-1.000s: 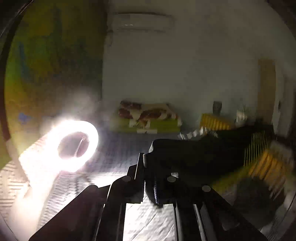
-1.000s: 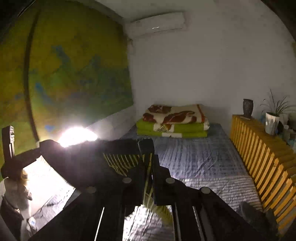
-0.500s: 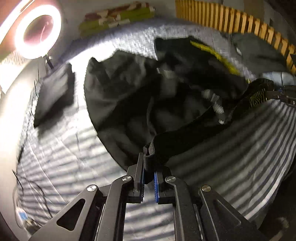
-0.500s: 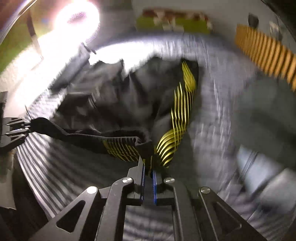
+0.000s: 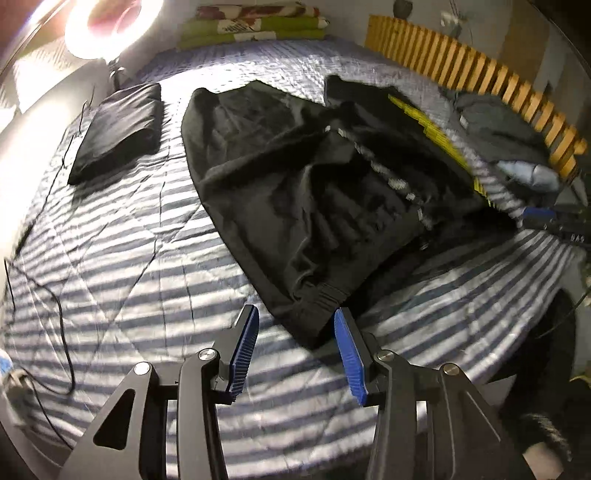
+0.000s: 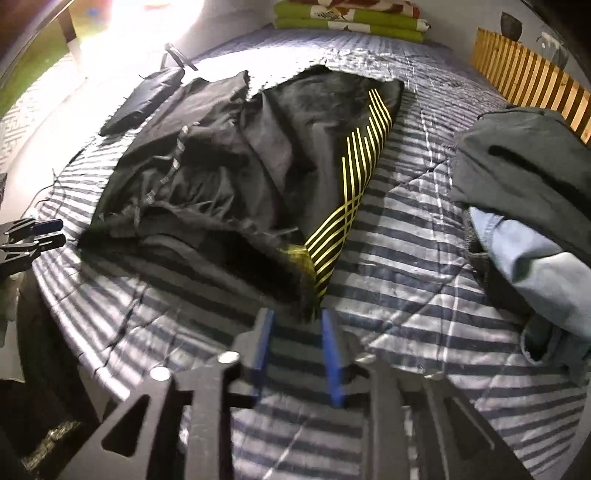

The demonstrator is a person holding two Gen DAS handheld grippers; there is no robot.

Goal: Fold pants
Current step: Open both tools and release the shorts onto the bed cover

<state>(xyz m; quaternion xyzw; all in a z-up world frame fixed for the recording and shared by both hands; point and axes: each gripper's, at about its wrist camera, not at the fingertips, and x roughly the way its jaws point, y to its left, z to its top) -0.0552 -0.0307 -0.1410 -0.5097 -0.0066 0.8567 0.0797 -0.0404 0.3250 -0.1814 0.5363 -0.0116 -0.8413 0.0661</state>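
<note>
Black pants (image 5: pixel 306 184) with yellow stripes lie crumpled on the striped bedspread (image 5: pixel 122 266), waistband toward me. In the left wrist view my left gripper (image 5: pixel 295 347) is open just short of the waistband corner, with nothing between its blue pads. The right wrist view shows the same pants (image 6: pixel 229 173), their yellow striped side (image 6: pixel 351 192) facing right. My right gripper (image 6: pixel 297 347) is open just below the other waistband corner, holding nothing. Each gripper also shows at the edge of the other's view, the right gripper (image 5: pixel 550 219) and the left gripper (image 6: pixel 33 236).
A folded black garment (image 5: pixel 118 129) lies at the left of the bed. Grey and blue clothes (image 6: pixel 524 192) are piled on the right. Folded green blankets (image 5: pixel 251 27) sit at the head. A ring light (image 5: pixel 107 26) glares at the left; a wooden slatted rail (image 5: pixel 476 85) runs along the right.
Both grippers held the waistband up in the air, then lowered the pants onto the bed. Now both have opened and let go, and the pants lie spread on the bedspread.
</note>
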